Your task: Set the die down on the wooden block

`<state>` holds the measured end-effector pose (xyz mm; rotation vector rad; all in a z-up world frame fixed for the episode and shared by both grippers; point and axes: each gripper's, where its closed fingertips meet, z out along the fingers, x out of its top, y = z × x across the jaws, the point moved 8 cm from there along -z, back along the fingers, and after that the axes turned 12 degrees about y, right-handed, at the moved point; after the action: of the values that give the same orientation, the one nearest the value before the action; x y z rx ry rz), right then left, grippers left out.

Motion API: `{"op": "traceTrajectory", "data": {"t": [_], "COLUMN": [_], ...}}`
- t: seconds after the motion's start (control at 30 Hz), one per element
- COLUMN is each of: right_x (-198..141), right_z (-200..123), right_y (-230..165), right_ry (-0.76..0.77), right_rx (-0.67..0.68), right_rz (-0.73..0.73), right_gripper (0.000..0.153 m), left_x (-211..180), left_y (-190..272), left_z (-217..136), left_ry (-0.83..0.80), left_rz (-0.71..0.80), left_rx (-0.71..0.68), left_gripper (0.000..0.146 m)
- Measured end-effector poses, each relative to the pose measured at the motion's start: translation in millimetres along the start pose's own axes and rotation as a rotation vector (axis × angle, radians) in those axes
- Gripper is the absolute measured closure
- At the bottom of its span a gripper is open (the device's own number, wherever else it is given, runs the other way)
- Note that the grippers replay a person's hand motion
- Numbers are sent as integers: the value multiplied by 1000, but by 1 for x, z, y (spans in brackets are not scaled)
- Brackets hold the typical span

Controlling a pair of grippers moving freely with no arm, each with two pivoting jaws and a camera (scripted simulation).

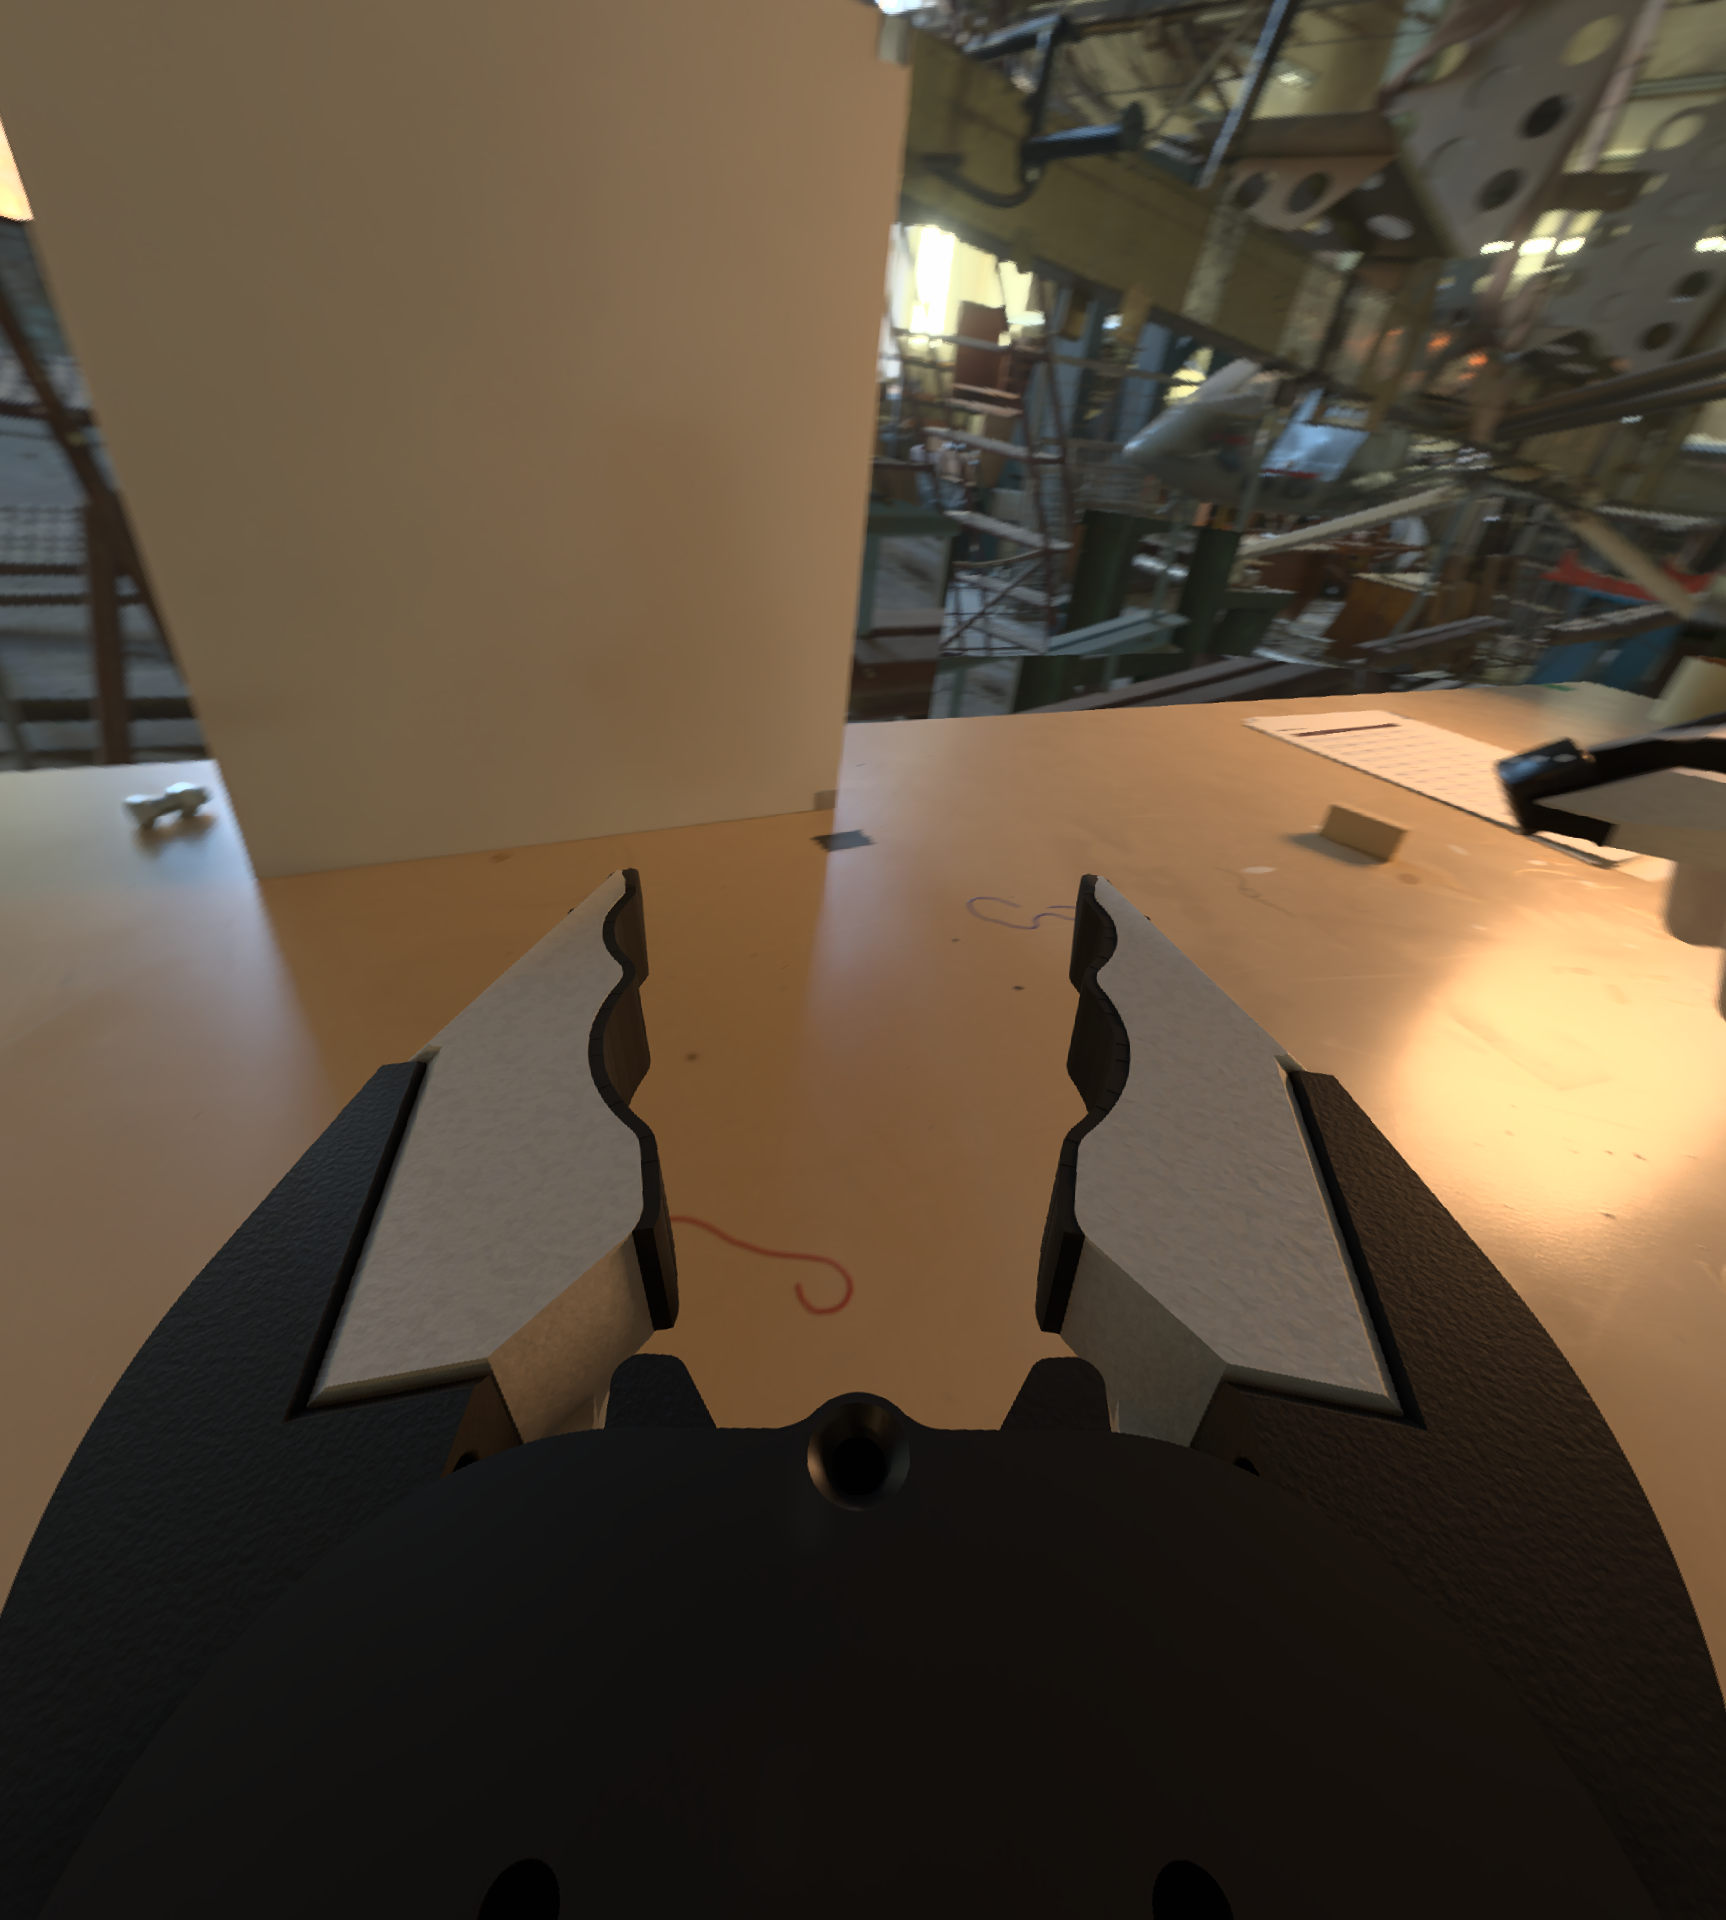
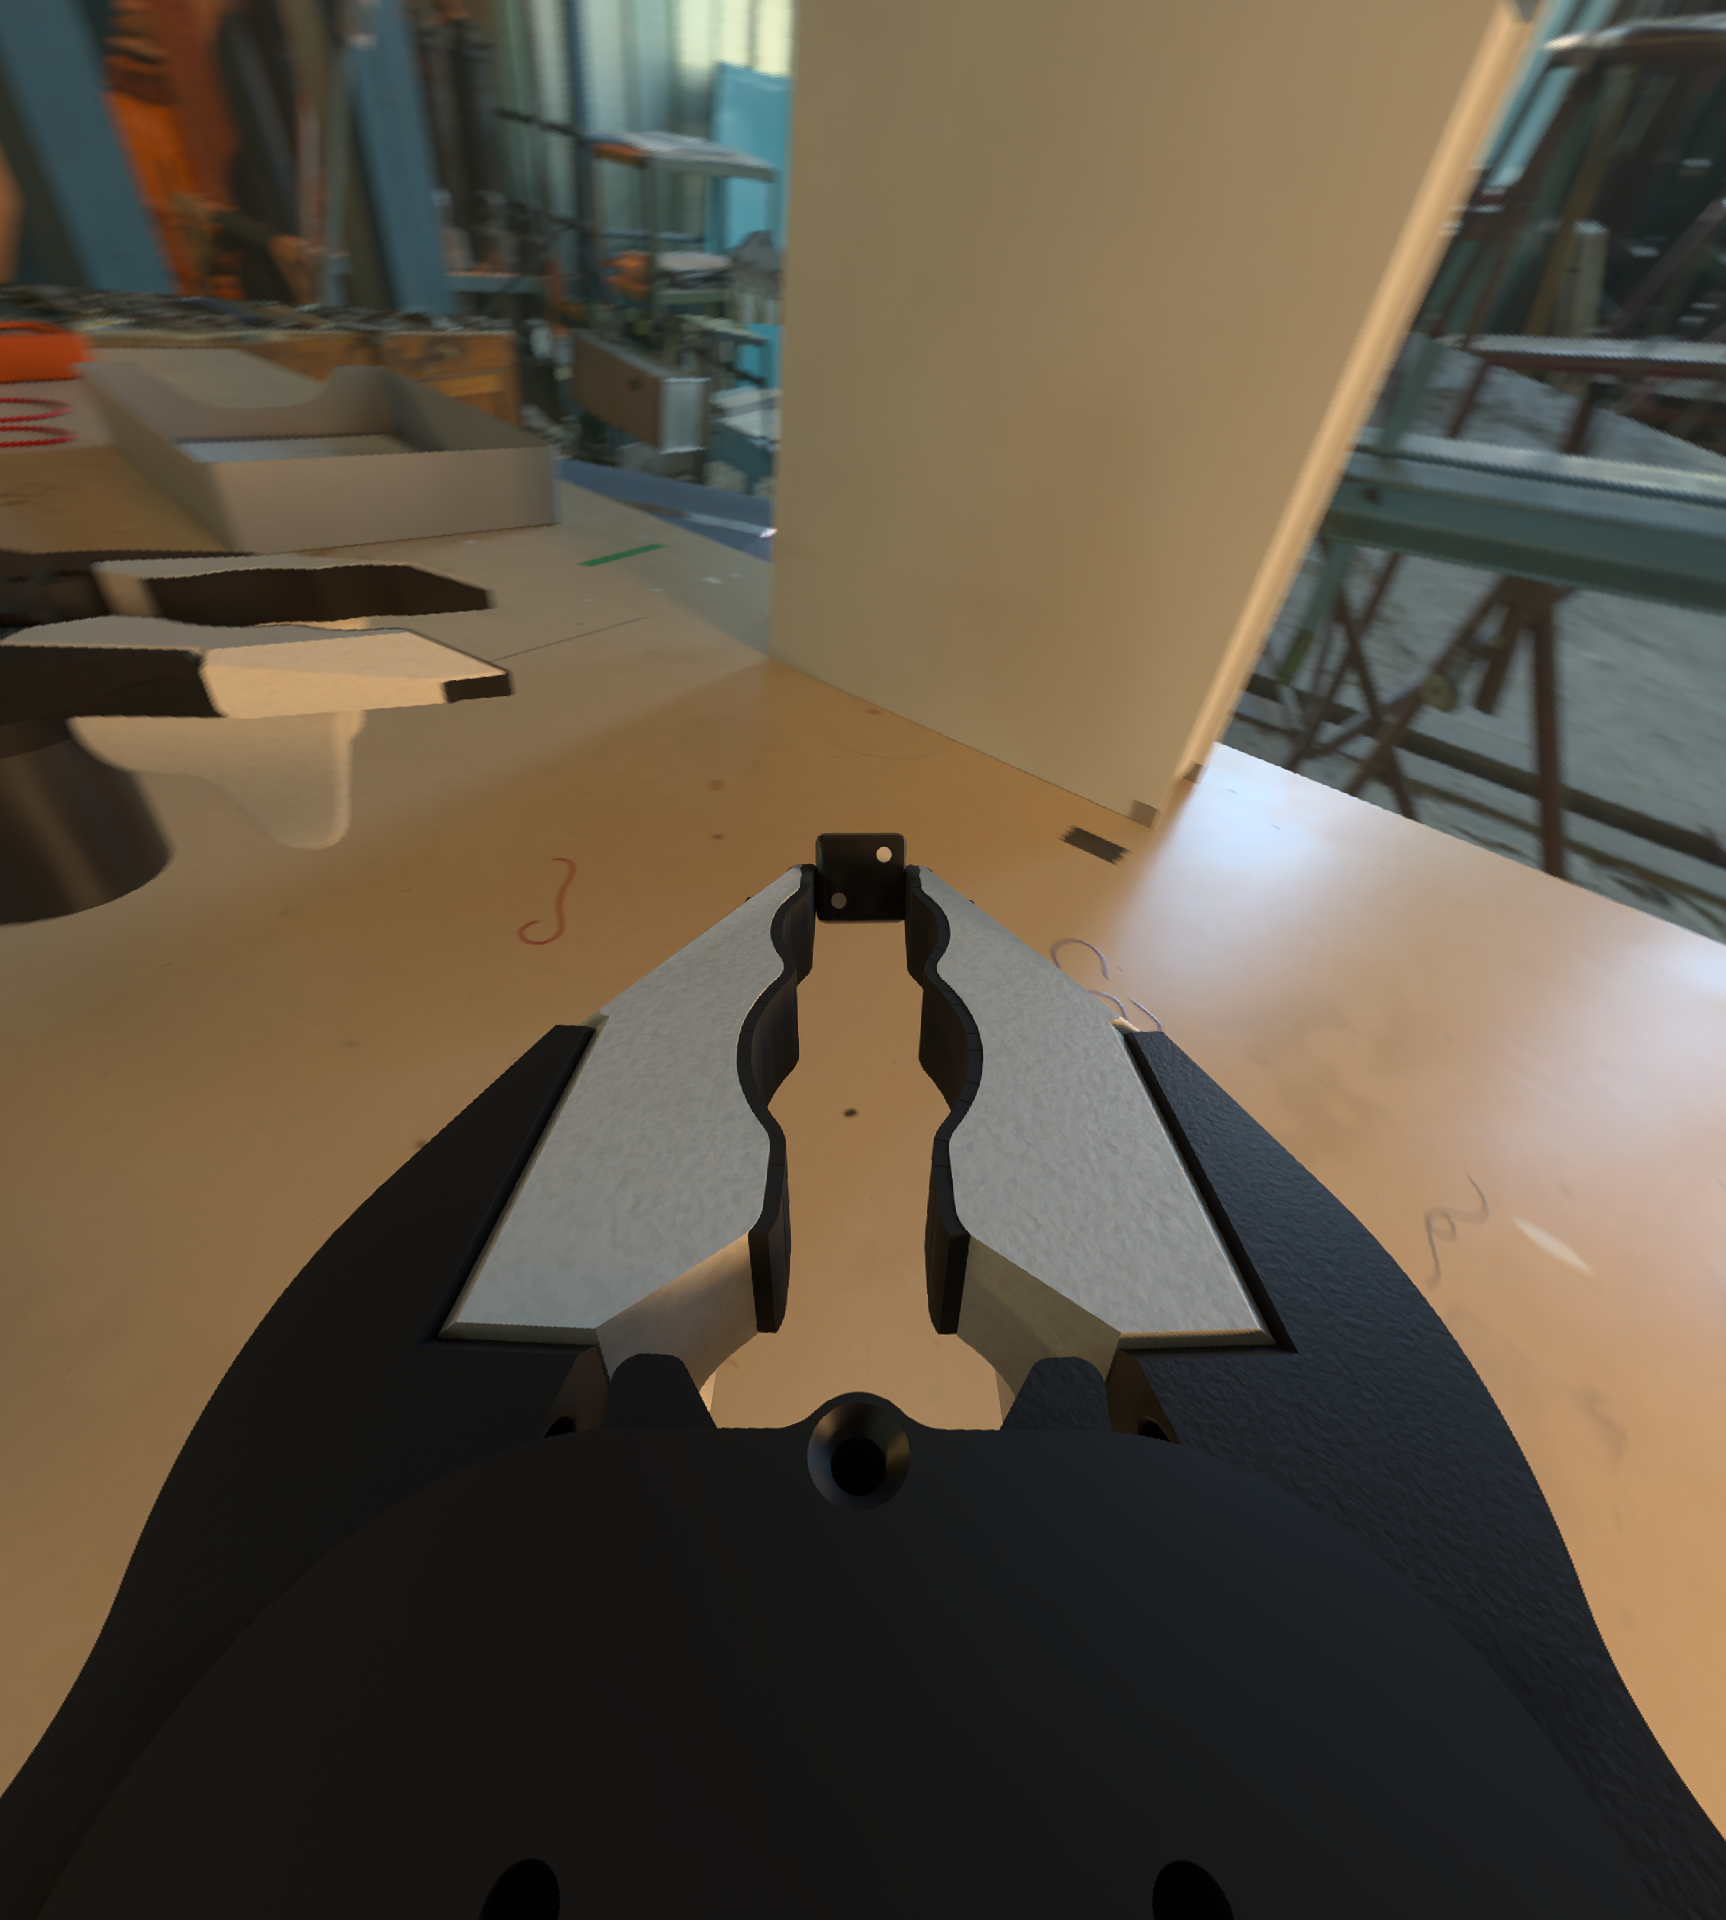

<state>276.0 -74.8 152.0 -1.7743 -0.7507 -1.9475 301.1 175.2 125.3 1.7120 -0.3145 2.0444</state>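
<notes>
Right gripper (image 2: 860,883) has its jaws clamped on the black die (image 2: 860,878), pinched at the very tips, center of the right wrist view, above the desk (image 2: 319,1039). Left gripper (image 1: 859,883): jaws apart w/ nothing btwn them, over bare desk. Wooden block (image 1: 1366,831) sits on the desk at right of the left wrist view, just beside a paper sheet (image 1: 1389,753). Tall beige board (image 1: 485,436) stands upper left.
</notes>
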Motion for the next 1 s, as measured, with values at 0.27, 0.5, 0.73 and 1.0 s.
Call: {"op": "traceTrajectory", "data": {"t": [0.27,0.5,0.73,1.0], "right_x": [-20,-17,21,-4], "right_z": [-15,-20,-34,-36], "right_y": [-5,1,70,220], "right_ry": [12,34,27,-360], "right_rx": [-117,-145,-286,-449], "right_rz": [62,63,-27,-18], "right_gripper": [136,136,136,136], "left_x": [-4,-5,-7,-8], "left_y": [7,6,7,7], "left_z": [-9,-9,-6,-5], "left_ry": [-16,-27,-48,-68], "left_rz": [82,59,51,45], "left_rx": [79,65,44,27], "left_gripper": [63,64,66,68]}}
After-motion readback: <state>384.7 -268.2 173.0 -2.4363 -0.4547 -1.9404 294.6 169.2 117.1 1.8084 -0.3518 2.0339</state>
